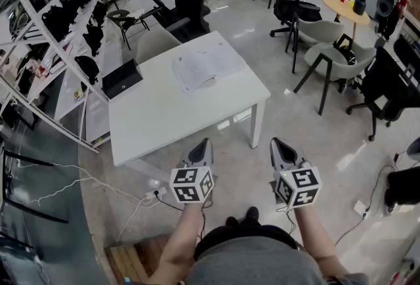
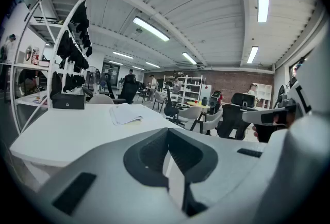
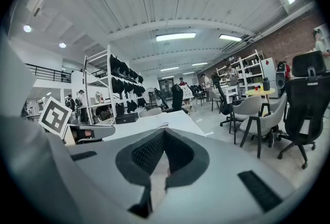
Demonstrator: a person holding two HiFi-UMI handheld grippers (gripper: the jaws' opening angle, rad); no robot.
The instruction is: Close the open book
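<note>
Left gripper and right gripper both have their jaws together and empty, short of the white table. Its open book lies toward the far edge, well apart. Nudged by closed tips, the book could slide rather than fold shut.

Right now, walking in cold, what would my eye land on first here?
A white table stands mid-floor, with an open book near its far edge and a black box at its left corner. Nearer, the person holds the left gripper and right gripper, both shut and empty, short of the table.
</note>
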